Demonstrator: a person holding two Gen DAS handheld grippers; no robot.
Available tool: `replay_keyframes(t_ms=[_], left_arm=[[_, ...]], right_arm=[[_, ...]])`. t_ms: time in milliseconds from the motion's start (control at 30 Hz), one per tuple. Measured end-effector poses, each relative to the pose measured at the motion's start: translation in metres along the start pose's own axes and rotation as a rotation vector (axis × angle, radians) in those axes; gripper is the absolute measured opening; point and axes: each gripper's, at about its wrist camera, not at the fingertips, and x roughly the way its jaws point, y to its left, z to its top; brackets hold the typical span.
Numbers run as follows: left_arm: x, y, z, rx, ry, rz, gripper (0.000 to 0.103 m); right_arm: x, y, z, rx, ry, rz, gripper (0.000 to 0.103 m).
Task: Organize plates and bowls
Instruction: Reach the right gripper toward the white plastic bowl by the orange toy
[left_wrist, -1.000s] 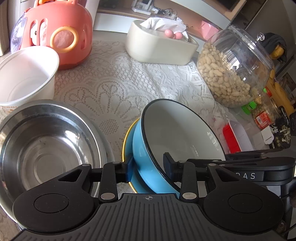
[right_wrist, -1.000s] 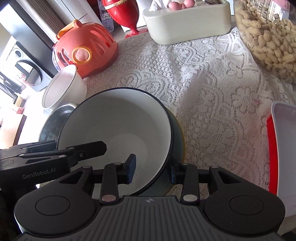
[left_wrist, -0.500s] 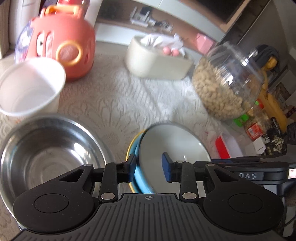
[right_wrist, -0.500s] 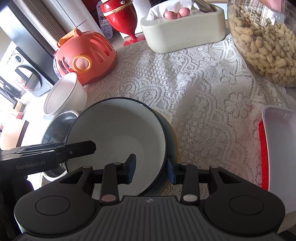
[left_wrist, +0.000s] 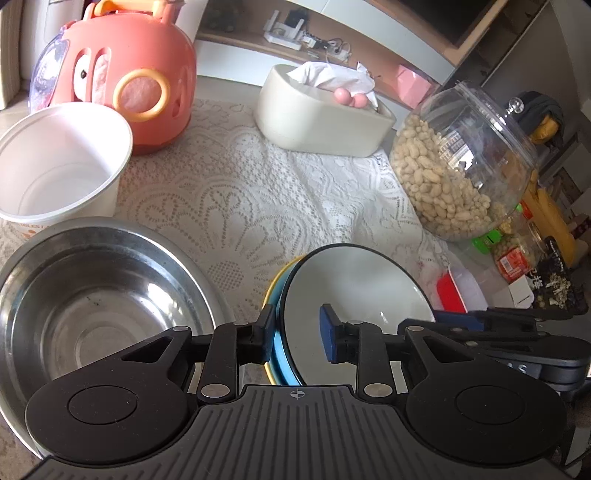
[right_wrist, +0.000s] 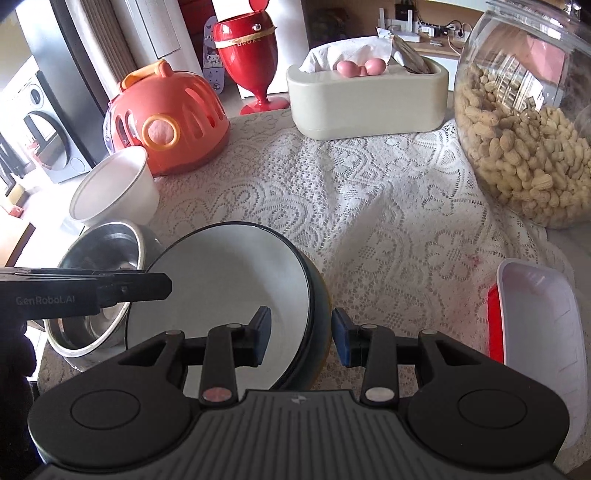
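The left gripper (left_wrist: 297, 334) has its jaws closing over the near left rim of the blue bowl (left_wrist: 354, 295); the outer pad lies against the blue wall, while the inner pad stands clear of the white inside. The right gripper (right_wrist: 301, 336) straddles the bowl's right rim, one pad inside and one outside, jaws narrow; whether they actually press on the rim I cannot tell. The bowl sits on a yellow plate (left_wrist: 275, 284), whose edge peeks out at its left, on the lace-covered bench (left_wrist: 240, 206). Just left of it stands a steel bowl (left_wrist: 92, 306), and beyond that a white paper bowl (left_wrist: 55, 166). Farther back are an orange basket (left_wrist: 125, 74), a cream tissue box (left_wrist: 317, 122) and a peanut jar (left_wrist: 461, 162). A red-and-white tray (right_wrist: 535, 332) lies to the right.
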Motion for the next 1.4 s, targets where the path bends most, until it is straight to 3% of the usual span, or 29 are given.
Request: replay_keyframes(t_ms=[100, 200, 267, 367, 400, 467, 533, 800, 867, 967, 1033, 1133, 1233, 1333, 1400], left_arm=[[-0.024, 0.011, 0.019, -0.071, -0.071, -0.04, 0.027], [-0.065, 0.035, 0.06, -0.201, -0.221, 0.013, 0.027], [-0.08, 0.056, 0.09, -0.272, -0.324, 0.124, 0.028], [-0.086, 0.093, 0.11, -0.344, -0.368, 0.368, 0.028], [-0.087, 0.106, 0.107, -0.341, -0.379, 0.407, 0.028], [-0.084, 0.133, 0.097, -0.362, -0.372, 0.439, 0.028], [-0.075, 0.16, 0.094, -0.431, -0.295, 0.464, 0.028], [-0.041, 0.185, 0.098, -0.491, -0.175, 0.496, 0.029], [-0.034, 0.184, 0.096, -0.492, -0.157, 0.479, 0.029], [-0.042, 0.167, 0.098, -0.452, -0.191, 0.45, 0.035], [-0.053, 0.151, 0.101, -0.422, -0.239, 0.416, 0.034], [-0.058, 0.125, 0.106, -0.38, -0.264, 0.287, 0.034], [-0.041, 0.112, 0.106, -0.375, -0.226, 0.136, 0.034], [-0.002, 0.108, 0.101, -0.414, -0.135, -0.011, 0.034], [0.025, 0.104, 0.096, -0.425, -0.082, -0.029, 0.033]], right_arm=[[-0.011, 0.008, 0.007, -0.051, -0.044, -0.04, 0.035], [-0.022, 0.026, 0.034, -0.102, -0.089, -0.082, 0.035], [-0.021, 0.041, 0.06, -0.112, -0.086, -0.049, 0.036], [0.005, 0.067, 0.097, -0.095, -0.026, 0.001, 0.038], [0.015, 0.074, 0.107, -0.079, 0.004, 0.022, 0.038], [0.035, 0.087, 0.121, -0.054, 0.061, 0.07, 0.038], [0.054, 0.104, 0.131, -0.067, 0.087, 0.076, 0.038], [0.133, 0.152, 0.164, -0.046, 0.12, 0.104, 0.041], [0.161, 0.159, 0.164, -0.035, 0.15, 0.097, 0.041], [0.179, 0.161, 0.162, 0.0, 0.206, 0.16, 0.018], [0.165, 0.161, 0.16, -0.04, 0.156, 0.159, 0.018], [0.131, 0.146, 0.165, -0.079, 0.08, 0.118, 0.018], [0.106, 0.116, 0.17, -0.049, 0.05, 0.065, 0.018], [0.096, 0.077, 0.169, -0.003, 0.037, 0.0, 0.019], [0.102, 0.056, 0.163, 0.02, 0.048, -0.053, 0.019]])
